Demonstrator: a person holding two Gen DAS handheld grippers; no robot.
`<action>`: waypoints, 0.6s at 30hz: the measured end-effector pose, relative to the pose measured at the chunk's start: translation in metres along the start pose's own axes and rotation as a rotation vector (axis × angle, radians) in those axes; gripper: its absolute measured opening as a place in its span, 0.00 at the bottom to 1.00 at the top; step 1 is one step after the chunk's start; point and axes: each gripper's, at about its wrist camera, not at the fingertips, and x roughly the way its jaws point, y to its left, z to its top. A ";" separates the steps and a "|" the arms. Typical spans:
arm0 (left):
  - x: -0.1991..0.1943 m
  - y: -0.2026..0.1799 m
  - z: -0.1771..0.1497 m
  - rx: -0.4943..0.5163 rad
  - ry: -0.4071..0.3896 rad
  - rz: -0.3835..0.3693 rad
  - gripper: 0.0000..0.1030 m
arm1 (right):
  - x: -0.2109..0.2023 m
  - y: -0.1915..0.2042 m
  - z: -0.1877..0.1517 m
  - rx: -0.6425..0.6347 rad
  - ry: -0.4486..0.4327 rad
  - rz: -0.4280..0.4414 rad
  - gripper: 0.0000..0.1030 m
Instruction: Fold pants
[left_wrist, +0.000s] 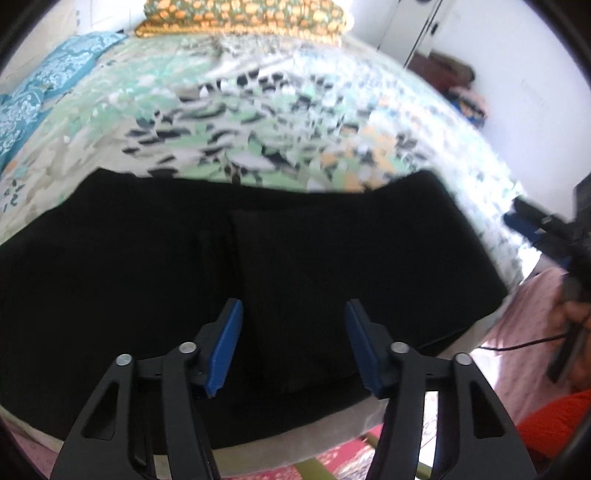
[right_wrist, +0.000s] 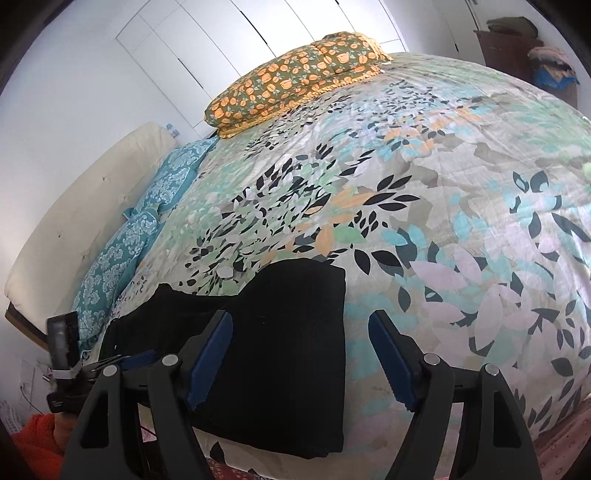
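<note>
Black pants (left_wrist: 258, 266) lie folded flat near the front edge of the bed, with one layer lapped over the other down the middle. In the right wrist view the pants (right_wrist: 288, 332) lie at lower left, their right edge straight. My left gripper (left_wrist: 293, 347) is open and empty, just above the pants' near part. My right gripper (right_wrist: 301, 358) is open and empty, hovering over the pants' right edge. The right gripper also shows at the right edge of the left wrist view (left_wrist: 546, 229). The left gripper shows at lower left in the right wrist view (right_wrist: 92, 365).
A leaf-patterned bedspread (right_wrist: 443, 221) covers the bed. An orange floral pillow (right_wrist: 295, 81) lies at the far end, blue patterned pillows (right_wrist: 147, 206) along the left side by a cream headboard (right_wrist: 74, 229). A red patterned rug (left_wrist: 332, 461) lies below the bed edge.
</note>
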 end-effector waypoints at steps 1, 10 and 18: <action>0.006 0.000 0.000 -0.004 0.015 0.017 0.52 | -0.001 0.001 0.000 -0.005 -0.003 -0.001 0.74; -0.010 0.015 -0.003 -0.074 -0.026 0.025 0.09 | -0.009 0.017 0.001 -0.115 -0.037 -0.054 0.74; 0.004 0.037 -0.016 -0.081 0.025 0.077 0.11 | 0.061 0.055 -0.035 -0.284 0.288 0.047 0.74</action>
